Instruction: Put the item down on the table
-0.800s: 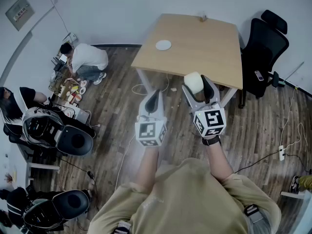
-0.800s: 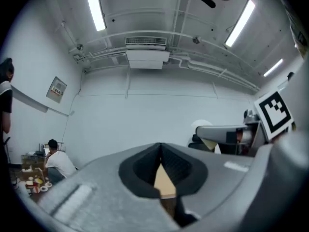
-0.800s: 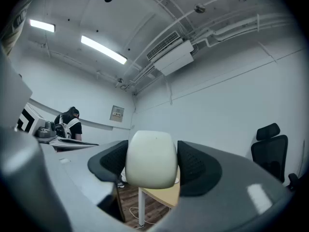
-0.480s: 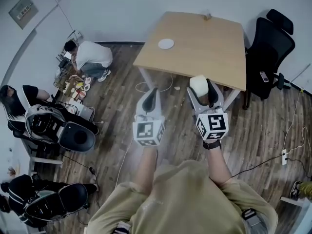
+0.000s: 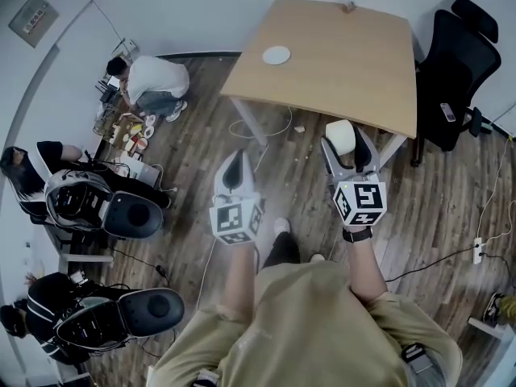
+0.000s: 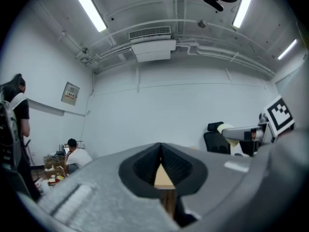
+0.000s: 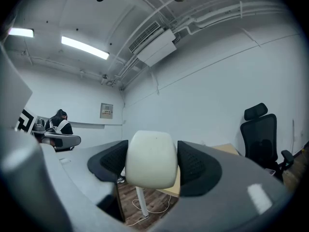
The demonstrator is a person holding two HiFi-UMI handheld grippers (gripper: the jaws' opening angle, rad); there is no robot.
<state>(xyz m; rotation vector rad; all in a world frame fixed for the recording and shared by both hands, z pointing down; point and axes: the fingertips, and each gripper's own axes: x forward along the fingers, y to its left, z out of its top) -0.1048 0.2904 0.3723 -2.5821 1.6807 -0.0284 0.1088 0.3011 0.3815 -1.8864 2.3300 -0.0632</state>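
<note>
**Spotter:** What's in the grip right now?

**Operator:** My right hand-held gripper (image 5: 345,141) is clamped on a cream-white rounded item (image 7: 150,159). One black ribbed pad presses each side, and the item bulges out past both pads toward the camera. I can't say whether it's a cup or a soft block.

**Spotter:** And the other one?

**Operator:** My left hand-held gripper (image 5: 235,158) is pinched closed on nothing. Only a thin wedge of light shows between its pads. It rides beside the right one, well apart from it.

**Spotter:** Where's the table from there?

**Operator:** The table (image 5: 355,63) is straight ahead of the right hand-held gripper and lower. From the head view the item sits right at the near edge. Whether it's over the top yet, I can't tell. The right is clearly the nearer one, with the left off the table's near corner, over the floor.

**Spotter:** Any long axis to line up?

**Operator:** None that I can make out, it's about as tall as it is wide. I'd judge the move is forward, then down.

**Spotter:** Anything in the landing zone?

**Operator:** There's a white round dish (image 5: 276,55) ahead and to the left of the gripper, with nothing on it. A small object (image 5: 349,6) sits at the far edge. The stretch just ahead looks bare. An office chair (image 5: 463,63) stands off to the right.
</note>
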